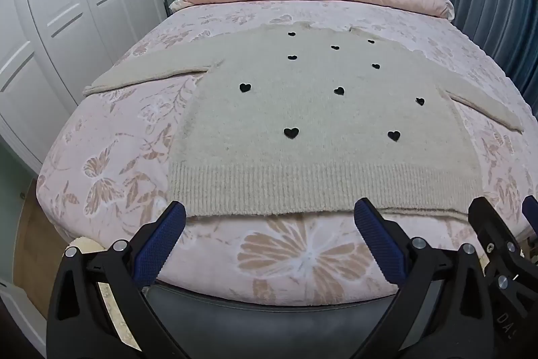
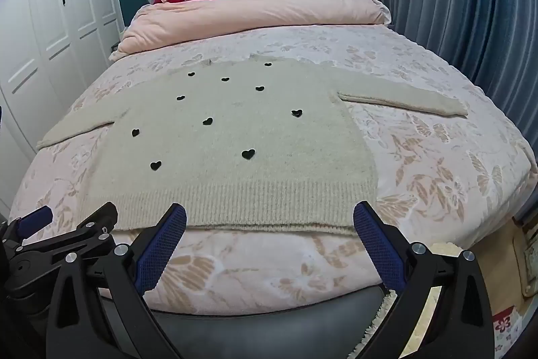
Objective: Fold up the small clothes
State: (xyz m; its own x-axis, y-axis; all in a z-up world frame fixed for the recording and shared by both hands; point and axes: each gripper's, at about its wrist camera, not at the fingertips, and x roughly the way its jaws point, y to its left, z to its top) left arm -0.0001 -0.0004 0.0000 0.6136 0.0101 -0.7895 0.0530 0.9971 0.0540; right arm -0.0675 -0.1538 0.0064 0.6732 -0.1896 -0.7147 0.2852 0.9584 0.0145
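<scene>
a fuzzy beige knit sweater (image 1: 302, 123) dotted with small black hearts lies flat on the bed (image 1: 111, 157), sleeves out to either side, its ribbed hem nearest the cameras. the bedspread is plush pink with a butterfly pattern; a puffy pink duvet (image 2: 255, 9) is heaped near the headboard. the left gripper (image 1: 269, 217) and right gripper (image 2: 269, 217) both hover just short of the hem, textured blue pads spread wide, holding nothing.

Bare bedspread (image 2: 437, 157) around sweater (image 2: 235, 140), rolled duvet (image 2: 255, 9) beyond, curtain (image 2: 454, 5) probably close right.
</scene>
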